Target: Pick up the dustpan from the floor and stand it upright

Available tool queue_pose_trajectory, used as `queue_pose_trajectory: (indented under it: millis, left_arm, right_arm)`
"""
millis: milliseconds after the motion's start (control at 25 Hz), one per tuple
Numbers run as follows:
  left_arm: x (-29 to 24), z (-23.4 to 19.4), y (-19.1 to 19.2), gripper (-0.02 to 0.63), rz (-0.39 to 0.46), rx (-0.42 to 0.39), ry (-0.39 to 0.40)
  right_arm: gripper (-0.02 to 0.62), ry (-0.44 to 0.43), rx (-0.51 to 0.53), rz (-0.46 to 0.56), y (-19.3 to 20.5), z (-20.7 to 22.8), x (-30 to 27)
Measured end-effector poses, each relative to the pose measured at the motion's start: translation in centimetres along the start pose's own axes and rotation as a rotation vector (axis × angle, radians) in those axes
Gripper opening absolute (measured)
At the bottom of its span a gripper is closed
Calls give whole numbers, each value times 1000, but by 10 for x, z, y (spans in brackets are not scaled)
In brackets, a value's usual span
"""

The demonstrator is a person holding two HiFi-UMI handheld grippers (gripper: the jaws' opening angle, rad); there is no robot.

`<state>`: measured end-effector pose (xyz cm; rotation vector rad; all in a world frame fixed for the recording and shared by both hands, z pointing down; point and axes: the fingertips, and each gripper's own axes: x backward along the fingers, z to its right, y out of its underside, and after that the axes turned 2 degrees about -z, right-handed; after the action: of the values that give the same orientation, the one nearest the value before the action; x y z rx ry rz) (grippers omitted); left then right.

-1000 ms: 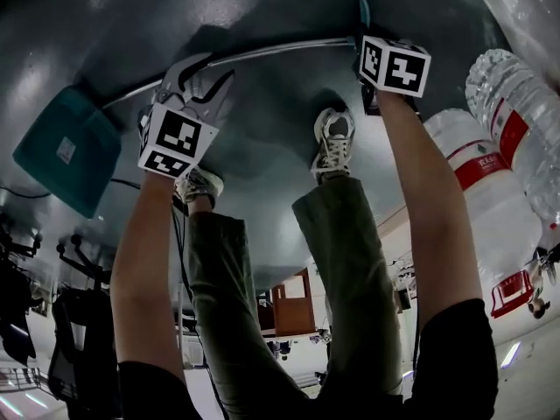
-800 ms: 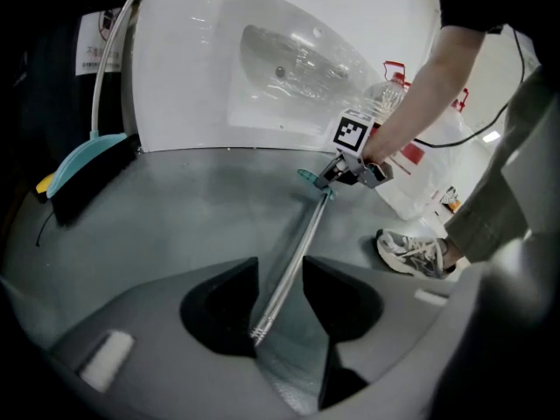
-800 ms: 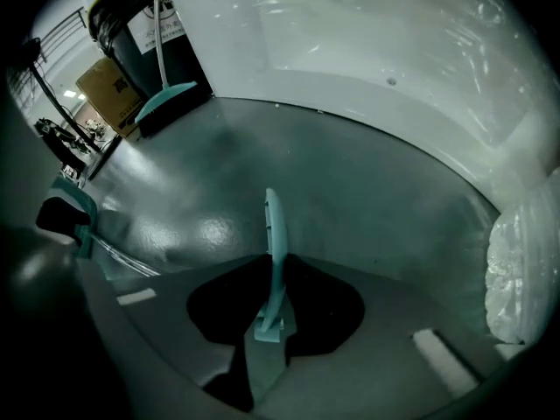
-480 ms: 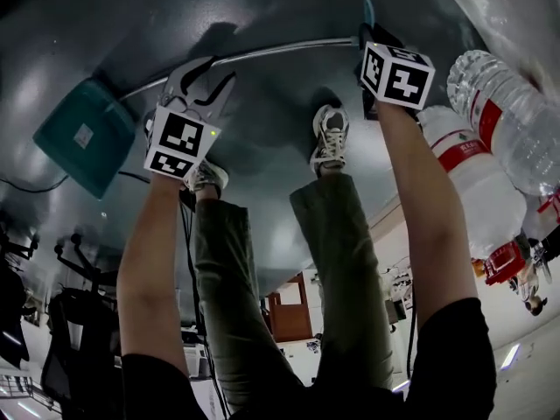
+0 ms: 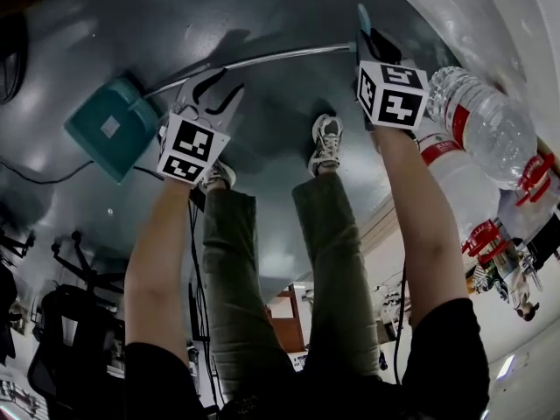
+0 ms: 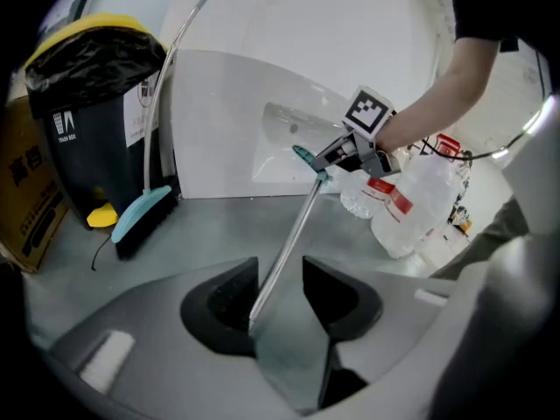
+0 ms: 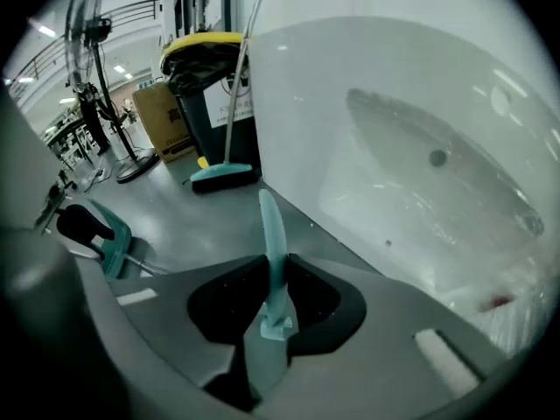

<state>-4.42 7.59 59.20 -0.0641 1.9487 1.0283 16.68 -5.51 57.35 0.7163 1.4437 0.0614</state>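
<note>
The dustpan has a teal pan [image 5: 109, 128], a long metal pole [image 5: 262, 58] and a teal grip [image 5: 362, 16] at its end. My right gripper [image 5: 367, 35] is shut on that grip [image 7: 273, 261], which stands up between its jaws. The pole [image 6: 293, 234] runs between the jaws of my left gripper [image 6: 278, 287] and lies against one jaw, with a gap to the other. In the head view my left gripper [image 5: 219, 86] is near the pan end of the pole. The pan [image 7: 107, 241] hangs off the floor.
A black bin with a yellow lid [image 6: 96, 103] stands by the white wall, with a teal broom [image 6: 144, 213] leaning beside it and a cardboard box [image 6: 26, 199] to its left. Large water bottles [image 5: 486, 129] lie at the right. The person's shoes [image 5: 325, 143] are below the pole.
Both grippers have risen with the dustpan. In the head view the pan has moved right and up, toward my left gripper, and the pole now slopes more steeply.
</note>
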Motion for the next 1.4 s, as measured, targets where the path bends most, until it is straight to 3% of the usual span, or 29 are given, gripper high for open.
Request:
queue_pose_trajectory:
  millis: [360, 880, 1080, 1400]
  left_arm:
    - [79, -27, -47, 169, 75, 17, -45]
    - [187, -60, -142, 168, 286, 43, -141]
    - [223, -72, -170, 167, 371, 83, -176]
    - [273, -78, -209, 167, 479, 52, -202]
  right_arm:
    - [65, 14, 202, 115, -110, -34, 65]
    - [69, 54, 529, 256, -271, -82, 135]
    - [71, 82, 654, 299, -324, -99, 157]
    - [71, 174, 784, 312, -385, -97, 182]
